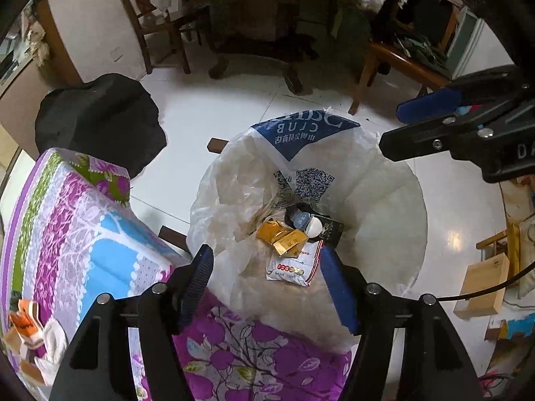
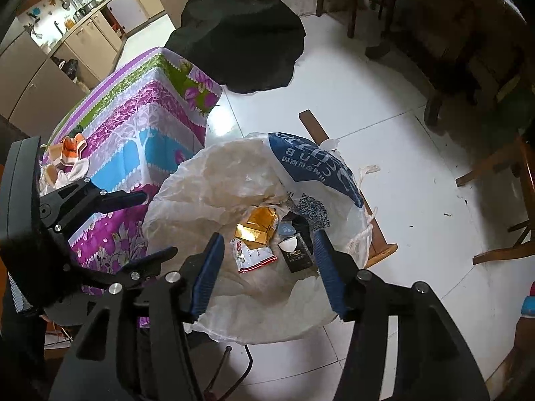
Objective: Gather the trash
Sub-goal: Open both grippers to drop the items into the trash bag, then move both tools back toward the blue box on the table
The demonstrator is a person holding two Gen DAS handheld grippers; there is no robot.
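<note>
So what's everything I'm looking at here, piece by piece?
plastic bag: one, white with blue print, open on the floor
gold wrapper: one, gold, in the bag
white packet: one, white and red, in the bag
black box: one, black, in the bag
tablecloth: one, purple floral, beside the bag
scraps: several, orange and white, on the tablecloth
black cloth: one, behind
left gripper: open, empty
right gripper: open, empty

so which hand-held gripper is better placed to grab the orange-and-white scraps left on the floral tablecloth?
Left, probably. The left hand-held gripper hangs open at the floral tablecloth edge, nearer the orange-and-white scraps; the right hand-held gripper hangs open over the white plastic trash bag.
</note>
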